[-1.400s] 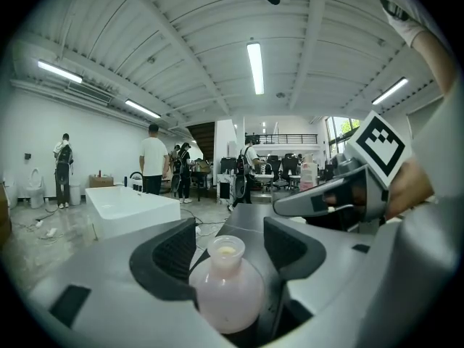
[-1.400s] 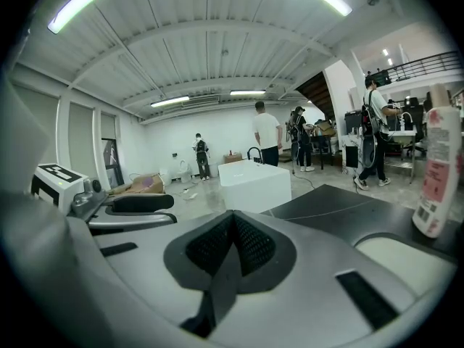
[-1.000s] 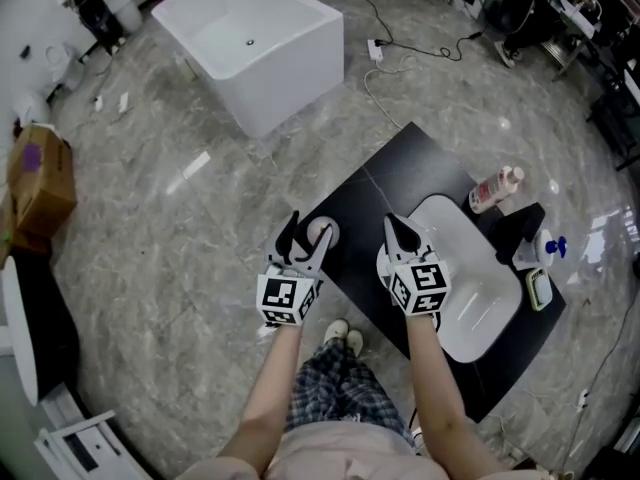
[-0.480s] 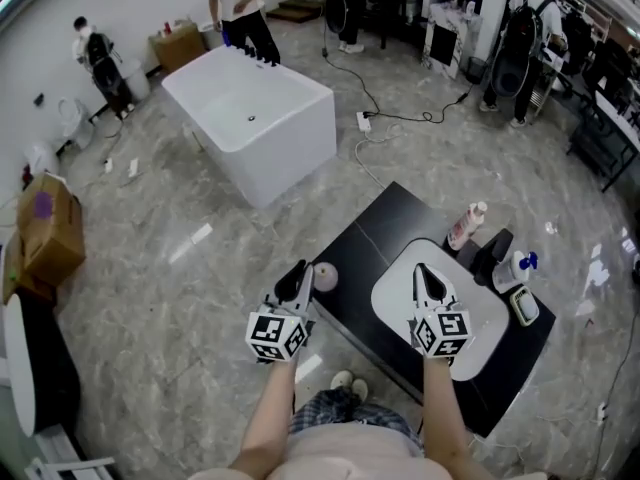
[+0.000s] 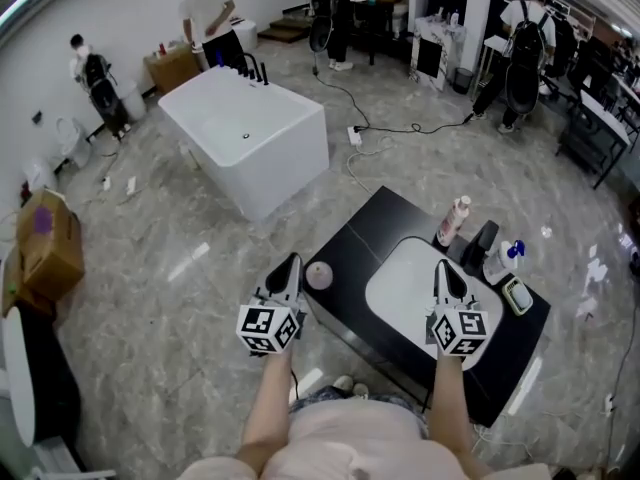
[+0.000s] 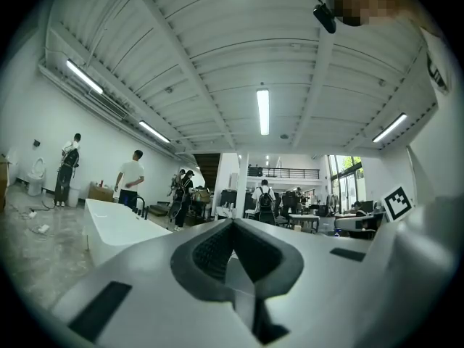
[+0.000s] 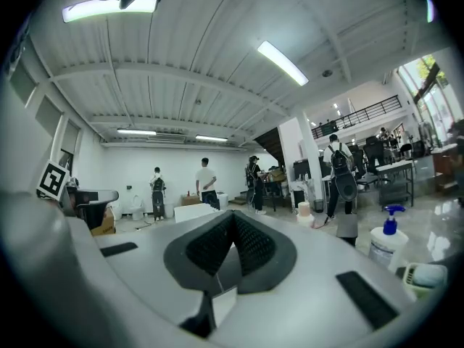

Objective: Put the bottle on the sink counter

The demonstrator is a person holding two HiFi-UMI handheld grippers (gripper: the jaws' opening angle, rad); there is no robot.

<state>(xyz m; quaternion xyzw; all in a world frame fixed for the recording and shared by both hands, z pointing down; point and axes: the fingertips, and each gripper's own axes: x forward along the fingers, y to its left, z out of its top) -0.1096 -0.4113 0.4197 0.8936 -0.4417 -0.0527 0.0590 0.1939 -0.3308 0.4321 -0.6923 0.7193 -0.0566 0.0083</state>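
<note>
The white rectangular freestanding bathtub stands well apart from my work, so I judge it no part of this job. The black rectangular sink counter lies right below me, with the white oval basin set into it.

My left gripper hangs beside the counter's near left corner and my right gripper over the basin. Both point out level into the room with their jaws pressed together on nothing, which I take as resting with no load to carry.

The pale plastic bottle with a pinkish cap stands upright at the counter's back edge, near the black faucet. To me the placing looks done. A white spray bottle with a blue top stands just beyond the faucet, and a small round pale object I can't identify sits at the left corner.

Counted: one tub, one counter, one basin, two grippers, two bottles, one faucet, one round object.
</note>
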